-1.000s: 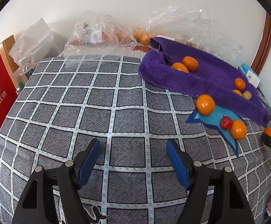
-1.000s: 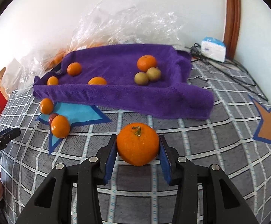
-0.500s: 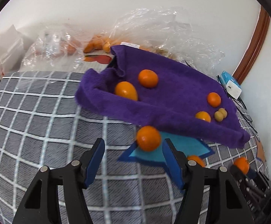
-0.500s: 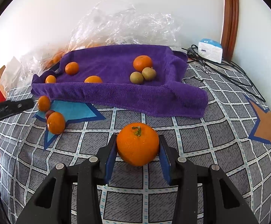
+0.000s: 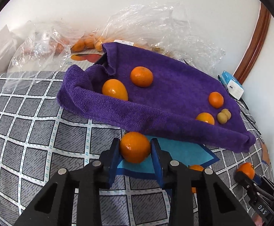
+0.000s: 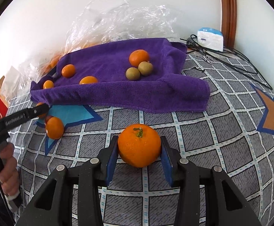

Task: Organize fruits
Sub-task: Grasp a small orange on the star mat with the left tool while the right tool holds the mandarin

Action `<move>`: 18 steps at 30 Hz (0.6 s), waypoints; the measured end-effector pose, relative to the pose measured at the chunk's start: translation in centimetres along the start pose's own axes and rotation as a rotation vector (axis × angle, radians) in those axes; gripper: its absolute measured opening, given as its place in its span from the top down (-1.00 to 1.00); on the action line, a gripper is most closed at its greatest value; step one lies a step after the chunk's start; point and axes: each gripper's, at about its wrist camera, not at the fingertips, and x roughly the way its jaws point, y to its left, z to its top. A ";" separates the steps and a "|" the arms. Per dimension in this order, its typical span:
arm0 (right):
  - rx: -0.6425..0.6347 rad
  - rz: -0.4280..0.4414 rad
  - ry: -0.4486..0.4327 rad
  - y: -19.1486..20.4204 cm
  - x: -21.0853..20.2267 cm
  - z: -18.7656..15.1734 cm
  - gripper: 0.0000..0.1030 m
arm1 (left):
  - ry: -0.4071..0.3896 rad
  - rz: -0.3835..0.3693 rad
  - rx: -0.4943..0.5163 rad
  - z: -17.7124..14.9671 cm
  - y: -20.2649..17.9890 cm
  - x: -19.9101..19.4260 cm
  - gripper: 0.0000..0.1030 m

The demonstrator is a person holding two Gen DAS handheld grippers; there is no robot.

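Oranges sit between both pairs of jaws. The left gripper [image 5: 135, 147] has its blue pads closed against the sides of a small orange [image 5: 135, 146], which rests over the blue star patch [image 5: 184, 151] of the checked table cover [image 5: 33, 131], just in front of the purple towel [image 5: 174, 94]. The right gripper [image 6: 139, 148] is clamped on a larger orange with a green stem [image 6: 139, 145], held above the grey checks, well apart from the towel's front fold. Four more oranges and two small greenish fruits [image 6: 139, 70] lie on the towel
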 end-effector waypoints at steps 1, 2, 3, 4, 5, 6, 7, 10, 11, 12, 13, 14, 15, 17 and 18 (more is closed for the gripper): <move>0.002 0.004 0.001 -0.1 0.0 0.0 0.18 | -0.006 -0.004 -0.005 0.1 0.1 -0.1 0.40; 0.005 0.006 -0.001 -0.1 0.0 0.0 0.19 | -0.010 -0.004 -0.013 0.1 0.2 -0.2 0.40; 0.007 0.007 0.001 -0.1 0.0 0.0 0.19 | -0.012 -0.004 -0.018 0.1 0.4 -0.2 0.40; 0.006 0.005 0.001 -0.1 0.0 0.0 0.19 | -0.013 -0.006 -0.026 0.1 0.5 -0.3 0.40; 0.003 0.002 0.001 0.0 0.0 0.0 0.19 | -0.013 -0.011 -0.034 0.2 0.7 -0.3 0.40; 0.000 -0.002 0.001 0.1 0.0 0.0 0.19 | -0.014 -0.016 -0.039 0.2 0.8 -0.4 0.40; -0.006 -0.007 0.000 0.2 0.0 0.0 0.19 | -0.017 -0.021 -0.042 0.2 0.9 -0.6 0.40; -0.018 -0.017 -0.011 0.3 -0.2 -0.2 0.19 | -0.040 -0.021 -0.042 0.2 0.9 -1.1 0.40; -0.019 -0.020 -0.016 0.4 -0.3 -0.2 0.19 | -0.048 -0.016 -0.042 0.2 1.0 -1.2 0.40; -0.019 -0.023 -0.018 0.4 -0.3 -0.2 0.19 | -0.051 -0.016 -0.045 0.3 1.0 -1.2 0.40; -0.020 -0.027 -0.018 0.4 -0.3 -0.2 0.19 | -0.053 -0.021 -0.049 0.3 1.1 -1.4 0.40; -0.021 -0.027 -0.016 0.4 -0.3 -0.3 0.19 | -0.058 -0.030 -0.054 0.3 1.3 -1.5 0.40; -0.024 -0.023 -0.015 0.4 -0.2 -0.2 0.19 | -0.065 -0.034 -0.057 0.4 1.3 -1.7 0.40; -0.027 -0.014 -0.013 0.4 -0.3 -0.2 0.19 | -0.086 -0.028 -0.052 0.4 1.3 -2.0 0.40; -0.028 -0.014 -0.011 0.4 -0.2 -0.2 0.19 | -0.093 -0.025 -0.049 0.4 1.3 -2.2 0.40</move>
